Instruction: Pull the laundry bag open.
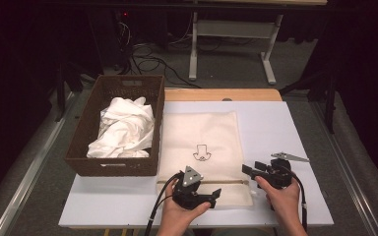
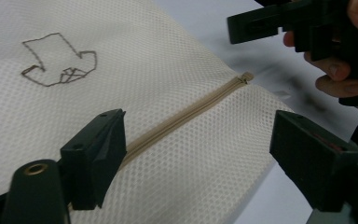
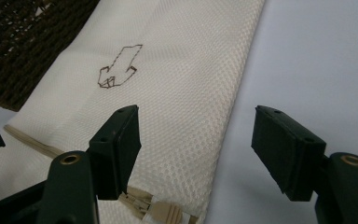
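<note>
I have the mesh bag (image 1: 204,147) lying flat on the white table (image 1: 275,123), its left edge just beside the wicker basket (image 1: 86,147), which holds crumpled white cloth (image 1: 123,129). A small stitched mark (image 1: 202,153) sits mid-bag, and the tan zipper (image 2: 186,114) runs across the near end.

My left gripper (image 1: 211,194) hovers over the bag's near edge, jaws spread, with nothing between them; in the left gripper view the zipper passes under the gap without either pad touching it. My right gripper (image 1: 250,169) sits by the bag's near right corner, jaws also apart and empty. In the right gripper view the zipper's end (image 3: 161,212) lies just below the left pad, and bare table shows between the jaws on the right.

The white top covers a wooden board (image 1: 221,94), visible as a strip at the far edge. Beyond it the grey carpet (image 1: 226,69) is strewn with black cables (image 1: 147,61), and the white legs of another desk (image 1: 193,49) stand there. The room around is dark. Metal rails (image 1: 29,172) run along the floor on the table's left side.
</note>
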